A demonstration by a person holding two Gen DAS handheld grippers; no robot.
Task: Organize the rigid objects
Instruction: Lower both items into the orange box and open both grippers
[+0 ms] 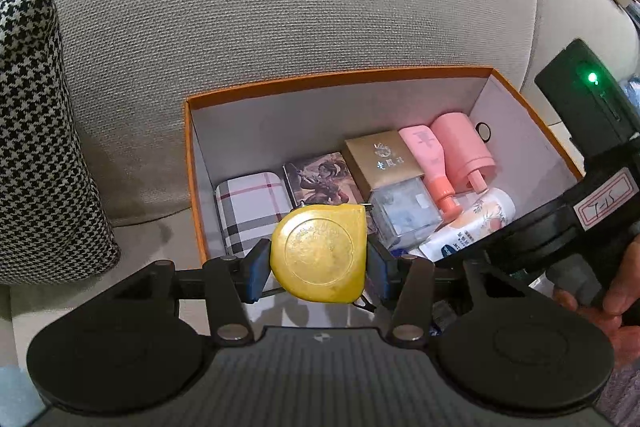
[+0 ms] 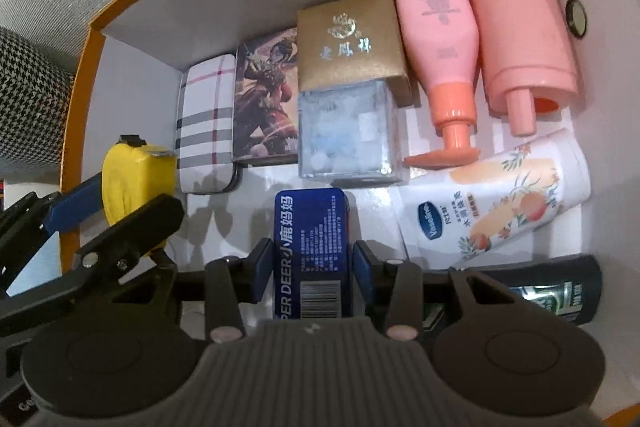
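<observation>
Two grips | left fingers [image 1: 318,269] clamp tape measure [image 1: 319,254] | right fingers [image 2: 312,269] clamp blue tin [image 2: 311,247]

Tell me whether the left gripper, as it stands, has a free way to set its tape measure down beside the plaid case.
Probably yes. The left gripper holds the tape measure at the box's near-left corner, and bare floor lies in front of the plaid case. The right gripper, holding the blue tin, crowds that spot.

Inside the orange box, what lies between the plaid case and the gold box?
The illustrated card box lies between the plaid case and the gold box, touching both; the right wrist view shows it best.
</observation>
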